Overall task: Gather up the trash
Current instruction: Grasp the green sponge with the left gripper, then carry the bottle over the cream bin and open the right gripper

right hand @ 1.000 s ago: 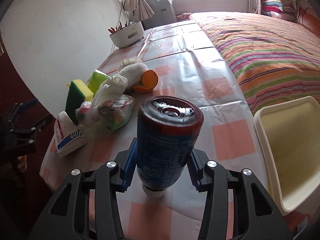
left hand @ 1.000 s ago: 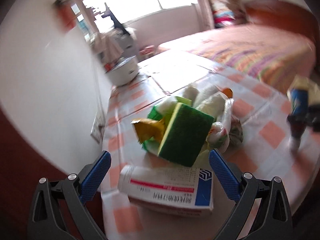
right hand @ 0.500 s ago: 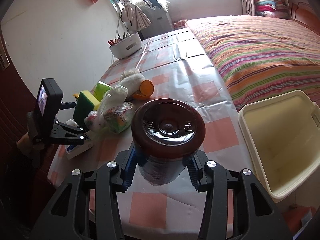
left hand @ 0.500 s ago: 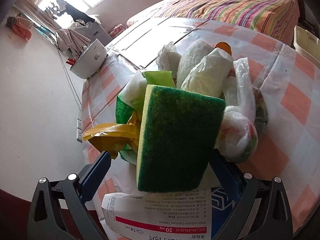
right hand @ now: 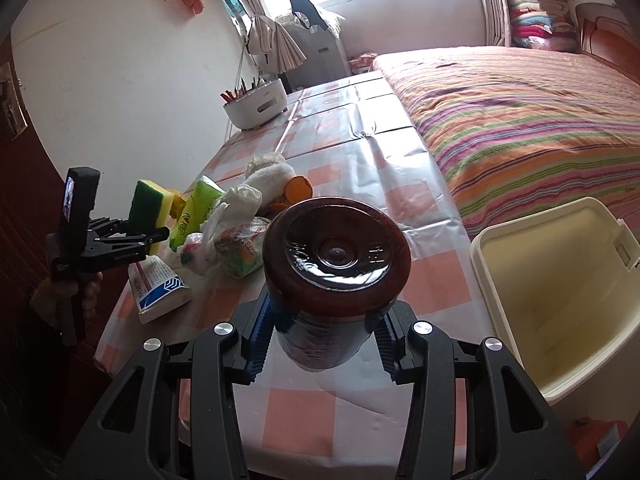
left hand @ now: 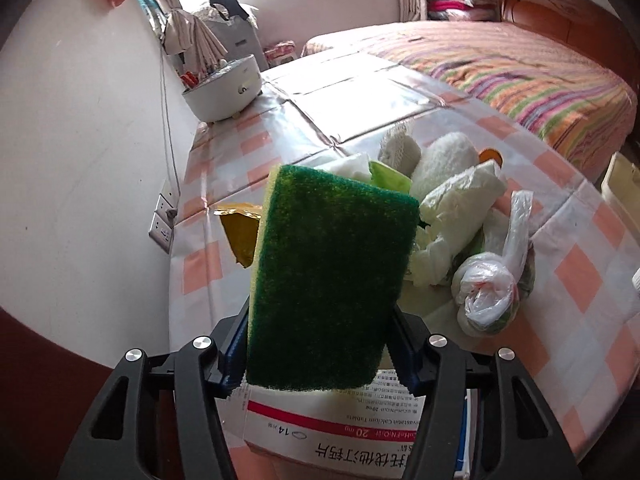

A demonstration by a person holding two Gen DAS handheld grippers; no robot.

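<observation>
While your left gripper [left hand: 320, 344] clamps the scouring sponge [left hand: 332, 280] between its blue pads, the sponge stands tilted, green face toward the camera, yellow foam edge on its left, lifted clear above the medicine box [left hand: 344, 424]. That box lies flat at the near left edge of the checked tablecloth [left hand: 224, 160]. Just past the sponge sits the trash heap: a yellow wrapper [left hand: 240, 232] on the left, a green packet [left hand: 388, 176] behind, crumpled white tissue [left hand: 456, 200] in the middle, and a knotted plastic bag [left hand: 492, 292] on the right, all touching or overlapping.

Over on your right gripper [right hand: 324, 344], the jaws are closed around a dark bottle [right hand: 336, 272], its brown base pointing at the camera, held above the near part of the table. To its right, off the table edge, the cream bin [right hand: 560, 292] stands open beside the striped bed [right hand: 520, 112]. Far left, against the wall, a white holder [right hand: 256, 108] with pens rests on the cloth.
</observation>
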